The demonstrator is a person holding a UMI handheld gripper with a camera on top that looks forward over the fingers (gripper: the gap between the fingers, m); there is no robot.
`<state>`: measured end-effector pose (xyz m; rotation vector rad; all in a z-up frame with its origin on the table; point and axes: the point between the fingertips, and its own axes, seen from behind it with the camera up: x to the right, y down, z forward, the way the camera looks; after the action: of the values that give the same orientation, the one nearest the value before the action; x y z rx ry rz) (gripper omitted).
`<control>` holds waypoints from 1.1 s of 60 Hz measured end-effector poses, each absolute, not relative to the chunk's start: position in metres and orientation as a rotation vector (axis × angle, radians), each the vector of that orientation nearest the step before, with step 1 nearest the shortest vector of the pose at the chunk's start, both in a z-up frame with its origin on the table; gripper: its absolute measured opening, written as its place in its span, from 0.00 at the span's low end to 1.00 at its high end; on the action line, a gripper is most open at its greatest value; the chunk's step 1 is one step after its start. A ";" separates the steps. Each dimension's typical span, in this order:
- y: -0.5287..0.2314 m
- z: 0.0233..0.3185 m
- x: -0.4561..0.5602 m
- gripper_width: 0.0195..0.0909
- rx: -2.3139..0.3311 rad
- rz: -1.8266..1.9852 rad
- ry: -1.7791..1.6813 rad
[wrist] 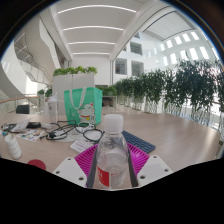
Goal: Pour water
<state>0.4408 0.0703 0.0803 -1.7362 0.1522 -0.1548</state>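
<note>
Clear plastic bottle (112, 158), white-capped, with a red label whose writing is too small to read, stands upright between the 2 fingers of the gripper (112, 160); whether the magenta pads (86, 157) press it cannot be told. Green bag (80, 103) beyond.

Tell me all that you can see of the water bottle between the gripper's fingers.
The water bottle is clear plastic with a white screw cap, ribbed shoulders and a red label low on its body. It stands upright between the two fingers of the gripper, whose pink pads sit close at either side; whether they press on it cannot be told. Its base is hidden, so its support is not visible.
</note>
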 end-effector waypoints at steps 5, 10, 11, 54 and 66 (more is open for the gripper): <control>0.073 0.078 0.442 0.37 -1.733 -0.158 0.180; 0.070 0.077 0.445 0.27 -1.776 -0.169 0.201; 0.070 0.076 0.445 0.24 -1.787 -0.166 0.210; 0.113 0.179 0.151 0.20 -1.291 -1.395 -1.664; 0.118 0.164 0.133 0.21 -1.083 -1.613 -1.985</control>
<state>0.1334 0.1179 0.1640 -1.0832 -1.9846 -1.6126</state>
